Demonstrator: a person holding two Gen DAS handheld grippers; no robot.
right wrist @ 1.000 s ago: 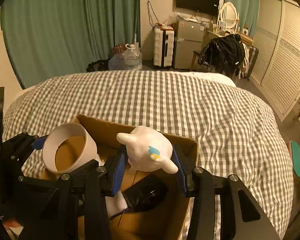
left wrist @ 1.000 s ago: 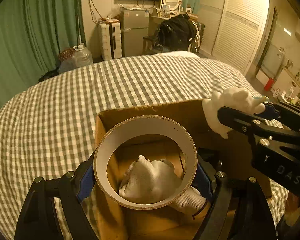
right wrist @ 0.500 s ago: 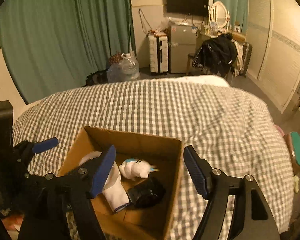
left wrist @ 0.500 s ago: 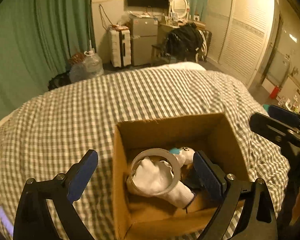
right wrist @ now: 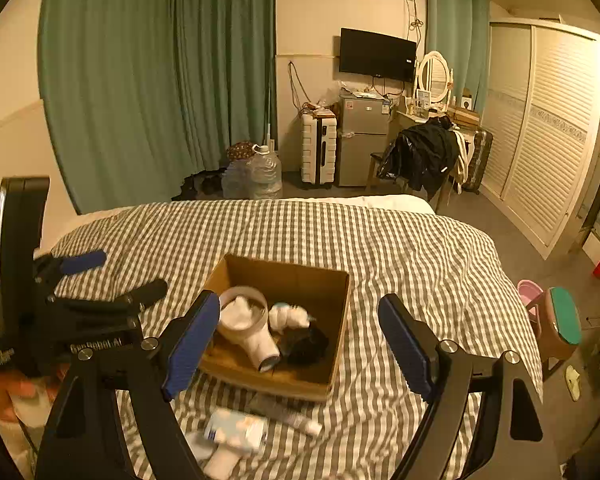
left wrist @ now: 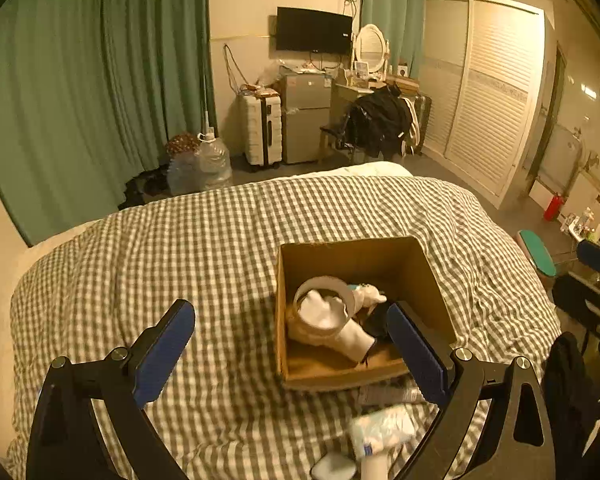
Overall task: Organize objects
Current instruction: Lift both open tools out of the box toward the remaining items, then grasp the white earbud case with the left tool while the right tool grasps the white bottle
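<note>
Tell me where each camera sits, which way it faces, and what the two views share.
Left wrist: rides the left gripper, raised above the bed, facing the cardboard box; its open blue-padded fingers show.
Right wrist: rides the right gripper, facing the same box; its open fingers and the left gripper show.
Shared: box, tape roll, checked bedspread.

My tongs have matt black plastic arms. The box is matt brown cardboard, the bed cover soft checked cloth, the sock white knit.
</note>
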